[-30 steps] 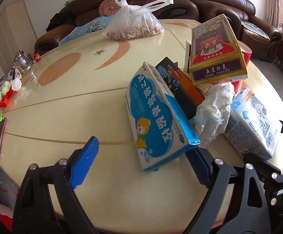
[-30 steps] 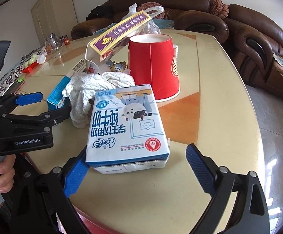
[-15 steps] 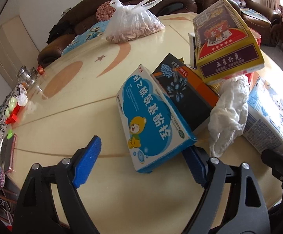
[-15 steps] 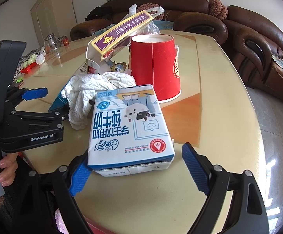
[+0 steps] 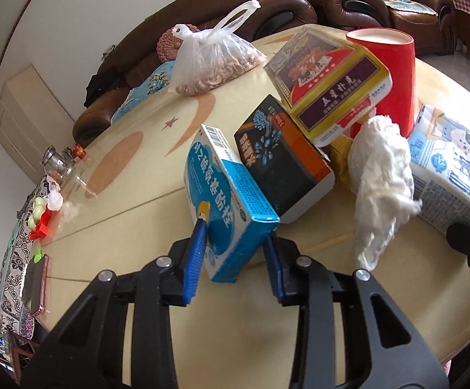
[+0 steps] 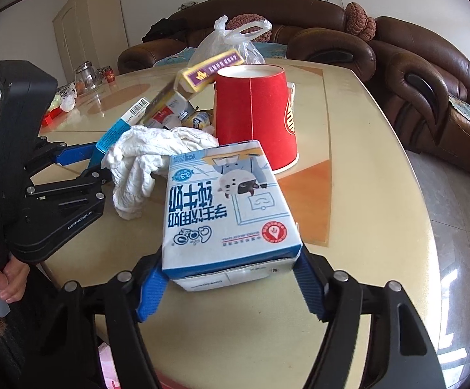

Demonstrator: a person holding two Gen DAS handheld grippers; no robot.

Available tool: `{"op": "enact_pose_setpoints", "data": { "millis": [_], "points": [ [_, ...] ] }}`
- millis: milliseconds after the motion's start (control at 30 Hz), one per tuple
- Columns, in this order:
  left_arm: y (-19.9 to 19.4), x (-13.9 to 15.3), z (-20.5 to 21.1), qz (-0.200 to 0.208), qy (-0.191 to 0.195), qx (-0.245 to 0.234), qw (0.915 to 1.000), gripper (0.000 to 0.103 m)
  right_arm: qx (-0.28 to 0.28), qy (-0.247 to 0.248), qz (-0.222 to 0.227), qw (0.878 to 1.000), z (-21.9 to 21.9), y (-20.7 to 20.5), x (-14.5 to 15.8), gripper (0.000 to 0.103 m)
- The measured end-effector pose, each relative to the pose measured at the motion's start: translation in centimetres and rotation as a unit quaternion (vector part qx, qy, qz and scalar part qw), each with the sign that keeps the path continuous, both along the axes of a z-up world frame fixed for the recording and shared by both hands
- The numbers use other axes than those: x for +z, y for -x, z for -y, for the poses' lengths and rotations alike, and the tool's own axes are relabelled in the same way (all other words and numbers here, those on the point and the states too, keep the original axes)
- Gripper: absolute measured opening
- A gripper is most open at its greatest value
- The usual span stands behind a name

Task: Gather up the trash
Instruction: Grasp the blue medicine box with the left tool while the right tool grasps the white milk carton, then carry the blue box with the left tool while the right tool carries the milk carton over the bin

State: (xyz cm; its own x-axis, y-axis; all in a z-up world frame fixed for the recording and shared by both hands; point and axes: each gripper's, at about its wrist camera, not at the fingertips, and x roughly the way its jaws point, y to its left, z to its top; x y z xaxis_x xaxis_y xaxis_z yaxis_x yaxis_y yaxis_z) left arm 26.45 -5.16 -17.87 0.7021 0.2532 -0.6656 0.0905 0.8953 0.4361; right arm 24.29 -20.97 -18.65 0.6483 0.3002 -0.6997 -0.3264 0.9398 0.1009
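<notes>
My left gripper [image 5: 235,253] is shut on a blue medicine box [image 5: 225,201], its blue pads against both sides. A black and orange box [image 5: 280,159], a yellow card box [image 5: 335,87], a crumpled white tissue [image 5: 381,178] and a red paper cup [image 5: 393,74] sit just beyond. My right gripper [image 6: 231,275] is shut on a white and blue milk carton [image 6: 225,207] lying on the table, pads pressed to its near corners. The left gripper also shows in the right wrist view [image 6: 86,159], left of the tissue [image 6: 144,159] and cup [image 6: 254,116].
The round cream table [image 6: 364,194] ends close below both grippers. A plastic bag of nuts [image 5: 215,61] lies at the far side. A glass jar [image 5: 56,165], small items and a phone [image 5: 34,285] sit at the left edge. Brown sofas [image 6: 429,81] stand behind.
Both grippers have closed from open: the left onto the blue medicine box, the right onto the milk carton. The left gripper also moved closer to the pile.
</notes>
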Motion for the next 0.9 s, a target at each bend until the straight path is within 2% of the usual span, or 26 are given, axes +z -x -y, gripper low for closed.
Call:
{"op": "enact_pose_setpoints", "data": {
  "millis": [100,333,433,533,900],
  "points": [
    [0.2,0.0,-0.1,0.012,-0.016,0.004,0.9998,0.027,-0.004,0.001,0.004,1.000,0.0,0.1,0.0,0.067],
    [0.5,0.5,-2.0,0.034,0.009,0.030,0.9989,0.021,-0.010,0.013,0.015,1.000,-0.6,0.5,0.0,0.067],
    [0.6,0.6,-2.9,0.036,0.031,0.042,0.9980,0.019,-0.013,0.008,0.013,1.000,-0.6,0.7,-0.1,0.067],
    [0.8,0.7,-3.0,0.037,0.031,0.042,0.9980,0.019,-0.016,0.007,0.011,1.000,-0.6,0.6,0.0,0.067],
    [1.6,1.4,-4.3,0.026,0.072,0.049,0.9959,0.019,-0.027,0.027,0.013,0.999,-1.3,1.7,0.9,0.067]
  ]
}}
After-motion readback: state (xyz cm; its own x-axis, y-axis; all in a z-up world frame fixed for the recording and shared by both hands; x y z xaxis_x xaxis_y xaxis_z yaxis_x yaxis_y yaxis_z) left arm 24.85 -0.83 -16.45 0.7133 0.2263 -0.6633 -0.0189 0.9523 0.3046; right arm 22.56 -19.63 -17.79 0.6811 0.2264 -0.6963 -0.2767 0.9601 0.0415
